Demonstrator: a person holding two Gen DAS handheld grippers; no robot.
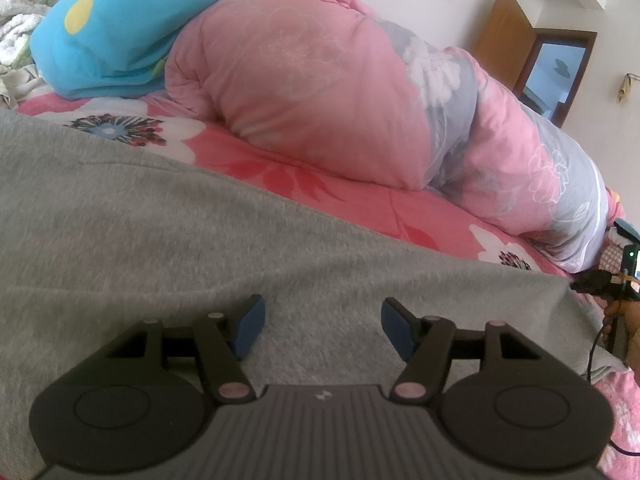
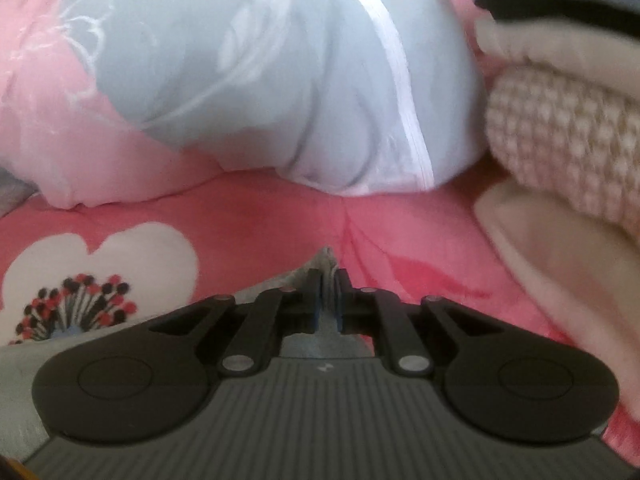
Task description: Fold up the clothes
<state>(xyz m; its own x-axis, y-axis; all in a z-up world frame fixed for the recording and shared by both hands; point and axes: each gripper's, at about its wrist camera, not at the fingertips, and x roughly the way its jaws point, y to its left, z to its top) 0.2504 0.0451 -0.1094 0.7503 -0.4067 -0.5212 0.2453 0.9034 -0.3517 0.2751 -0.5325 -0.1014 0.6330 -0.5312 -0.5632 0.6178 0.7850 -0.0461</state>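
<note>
A grey garment (image 1: 160, 240) lies spread flat over the pink floral bedsheet (image 1: 340, 200) and fills the lower left wrist view. My left gripper (image 1: 323, 308) hovers just over its middle, jaws open, with nothing between the blue pads (image 1: 252, 320). At the garment's far right corner a hand (image 1: 618, 320) holds the other gripper. In the right wrist view my right gripper (image 2: 329, 284) is shut on a pinched corner of the grey garment (image 2: 326, 258), which pokes out past the fingertips. More grey cloth trails back under the gripper to the lower left.
A bulky rolled pink and grey quilt (image 1: 320, 80) lies along the back of the bed, with a blue plush cushion (image 1: 120, 32) on its left end. A stack of folded knit and cream clothes (image 2: 560, 140) sits to the right. A brown door (image 1: 504, 32) stands behind.
</note>
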